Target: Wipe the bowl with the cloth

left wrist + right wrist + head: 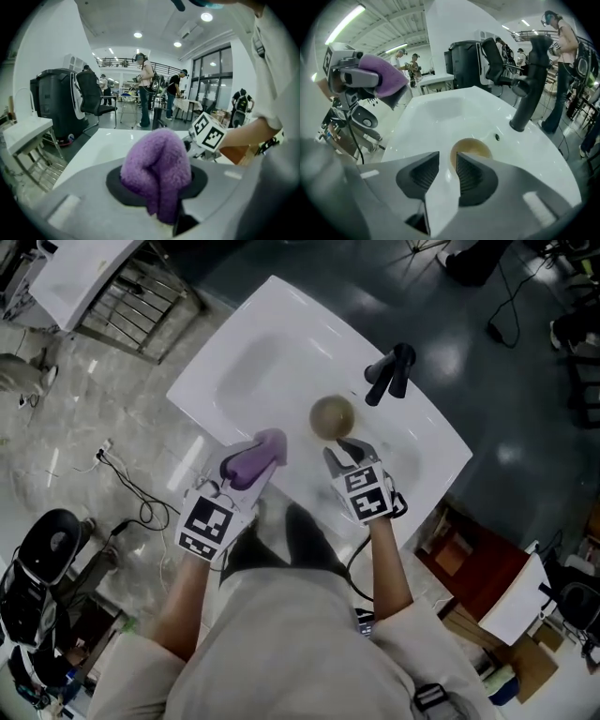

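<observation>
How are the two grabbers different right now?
The left gripper is shut on the purple cloth; the right gripper is open and empty. The right gripper's tips are by the bowl; the left gripper is farther from it. Both point at the white sink.

Fuzzy purple cloth [157, 164], glossy wht sink [272, 362], matt blk tap [529, 84].

A purple cloth [267, 444] in the left tongs [249, 465], right tongs [344, 453] just beside the tan bowl [332, 415] on the white sink [272, 343]

one bowl [332, 416], one cloth [255, 457], one tap [389, 374]
</observation>
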A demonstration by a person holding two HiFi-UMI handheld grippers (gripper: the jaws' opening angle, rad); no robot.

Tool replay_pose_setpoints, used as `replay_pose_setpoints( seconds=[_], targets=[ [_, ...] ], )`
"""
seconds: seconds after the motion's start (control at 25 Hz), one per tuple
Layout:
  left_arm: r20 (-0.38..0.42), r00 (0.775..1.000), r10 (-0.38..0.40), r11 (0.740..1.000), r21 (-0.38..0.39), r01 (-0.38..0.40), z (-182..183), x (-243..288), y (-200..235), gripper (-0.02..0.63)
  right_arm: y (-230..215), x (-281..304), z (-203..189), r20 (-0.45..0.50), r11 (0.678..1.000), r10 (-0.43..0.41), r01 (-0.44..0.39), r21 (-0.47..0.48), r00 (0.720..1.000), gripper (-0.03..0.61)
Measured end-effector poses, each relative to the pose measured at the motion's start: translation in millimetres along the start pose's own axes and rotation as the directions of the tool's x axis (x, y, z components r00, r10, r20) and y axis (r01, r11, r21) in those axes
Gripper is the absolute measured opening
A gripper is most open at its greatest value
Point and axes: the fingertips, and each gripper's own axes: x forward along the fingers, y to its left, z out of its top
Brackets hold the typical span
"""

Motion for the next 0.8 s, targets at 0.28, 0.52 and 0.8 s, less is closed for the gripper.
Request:
replay_pose_setpoints(
  seconds=[0.28, 0.52, 0.8],
  targets=[
    [-0.038, 0.999, 0.013, 0.998, -0.053, -0.015, -18, 11, -1, 0.11, -11, 50, -30, -0.147, 0.989, -0.013, -0.009, -0.145, 0.989, 0.132],
    [-0.076, 0.997, 0.008, 0.995, -0.1, -0.015, -42, 23, 5, 0.11, -30, 81, -47, -0.218, 0.958, -0.071, 0.005, -0.286, 0.973, 0.144],
    [-0.094, 0.996, 0.012, 0.988, -0.154, -0.026, -60, 35, 10, 0.11, -31, 101, -59, -0.273, 0.831, -0.151, -0.028, -0.556, 0.95, 0.153]
  ],
)
